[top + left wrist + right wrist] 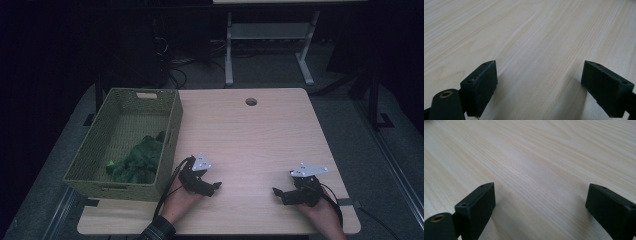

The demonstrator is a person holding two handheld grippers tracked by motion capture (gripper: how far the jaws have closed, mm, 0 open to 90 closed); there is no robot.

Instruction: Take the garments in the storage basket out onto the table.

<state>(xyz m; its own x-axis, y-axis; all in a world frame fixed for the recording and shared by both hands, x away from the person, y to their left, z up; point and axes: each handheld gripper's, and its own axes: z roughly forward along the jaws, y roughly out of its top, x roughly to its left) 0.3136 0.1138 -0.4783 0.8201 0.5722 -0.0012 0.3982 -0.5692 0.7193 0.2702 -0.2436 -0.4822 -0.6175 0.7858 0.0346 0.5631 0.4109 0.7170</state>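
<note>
— Fingers? Spread wide on left gripper (216, 185) and right gripper (276, 191), empty, low over bare table (250, 135).

— Green cloth (137, 160) heaped inside basket (170, 142). Risk: snagging weave, dragging it along.

**Basket with green cloth at your left, both grippers on the near table**

Your woven olive-green basket (150, 107) sits on the table's left edge, rectangular, upright, open at the top, with a handle slot in each short wall. Inside it, a crumpled dark green cloth (137, 160) lies bunched against the near right corner, with a small brighter green patch at its left side.

Your left gripper (216, 186) rests low on the bare wood just right of the basket's near corner, jaws spread wide with nothing between them. Your right gripper (278, 193) lies well apart on the right, jaws equally wide and empty, pointing toward the left one.
</note>
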